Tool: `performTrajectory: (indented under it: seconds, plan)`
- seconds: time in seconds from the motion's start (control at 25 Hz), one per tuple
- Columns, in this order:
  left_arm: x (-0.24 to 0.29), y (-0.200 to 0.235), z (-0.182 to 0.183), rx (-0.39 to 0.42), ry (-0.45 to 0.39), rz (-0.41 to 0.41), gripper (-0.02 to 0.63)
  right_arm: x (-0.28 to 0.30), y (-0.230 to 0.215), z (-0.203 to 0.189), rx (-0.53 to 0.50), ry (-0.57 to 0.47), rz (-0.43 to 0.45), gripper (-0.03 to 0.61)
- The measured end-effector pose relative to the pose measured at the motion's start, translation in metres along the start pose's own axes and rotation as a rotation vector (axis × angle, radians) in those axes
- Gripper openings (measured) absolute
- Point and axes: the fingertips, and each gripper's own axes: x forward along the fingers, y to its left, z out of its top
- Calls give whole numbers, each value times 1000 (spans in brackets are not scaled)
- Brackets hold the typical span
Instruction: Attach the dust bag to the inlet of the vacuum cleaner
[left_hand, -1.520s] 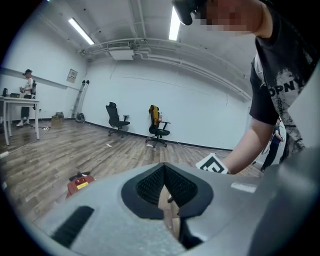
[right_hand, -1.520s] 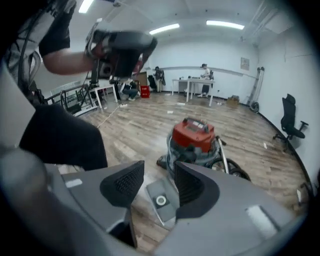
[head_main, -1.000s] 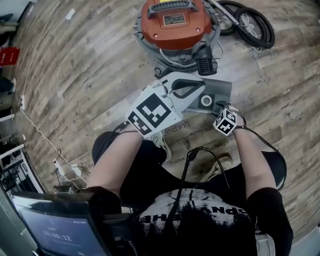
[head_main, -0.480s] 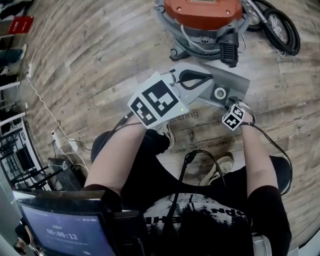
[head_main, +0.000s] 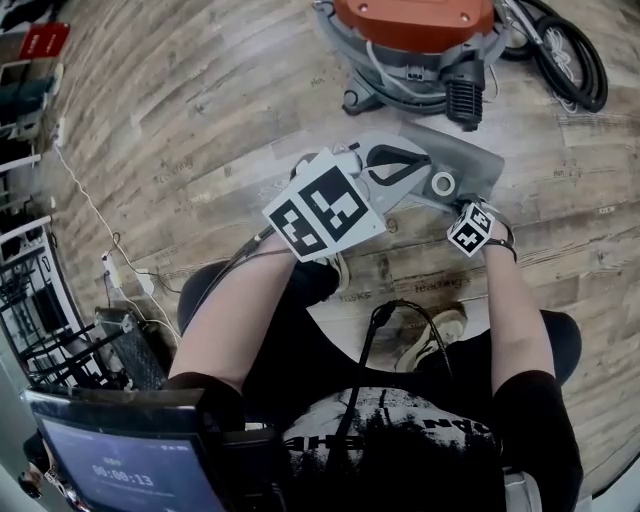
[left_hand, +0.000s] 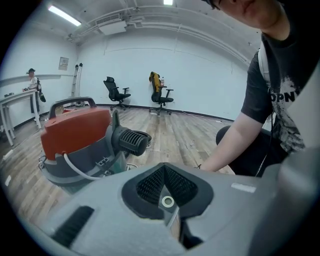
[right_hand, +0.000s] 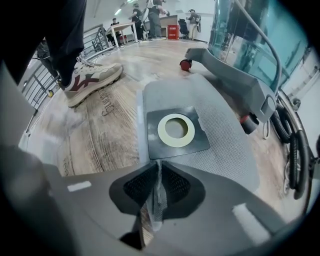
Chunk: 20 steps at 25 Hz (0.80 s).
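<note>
Left of centre in the head view, the left gripper had its jaws together with nothing seen between them. It looked best kept free to steady the bag.

To its right, the right gripper was closing on the near edge of the dust bag, mesh bunched between its pads. The bag lay flat on the wooden floor, below the vacuum cleaner at the top edge. A firm pinch near the dark collar would probably help steer its ring squarely onto the inlet.

The lower-left screen showed "00:00:13", and the shirt read "OPN" in part.
</note>
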Motion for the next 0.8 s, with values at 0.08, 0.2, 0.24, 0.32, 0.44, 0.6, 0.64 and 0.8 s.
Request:
performTrajectory:
  seconds: [0.08,0.2,0.24,0.32,0.44,0.6,0.64,0.8]
  plan:
    - [5,-1,-5,8,15,-8,-2,2,-4,1,-7,-6,-7,26]
    - [9,-4,-11,18,37,-14,-2,-9,-10,9,-23,-27,-7,18]
    - [10,-5,-12,18,39,-19,-2,-17,-14,12,-27,-35,-10,17]
    - [11,-7,-11,11,32,-30,-2,-34,-25,20,-38,-46,-24,17]
    - [12,-8,-12,2,33,-24,-1,-58,-35,33,-128,-40,-30,17]
    - [19,-24,-20,5,79,-72,0,-88,-46,50,-307,-18,8,17]
    - [20,-29,-24,4,95,-90,12,-98,-52,57,-321,-33,13,17]
    - [22,-33,-48,27,165,-83,57,-143,-70,85,-241,-170,23,15]
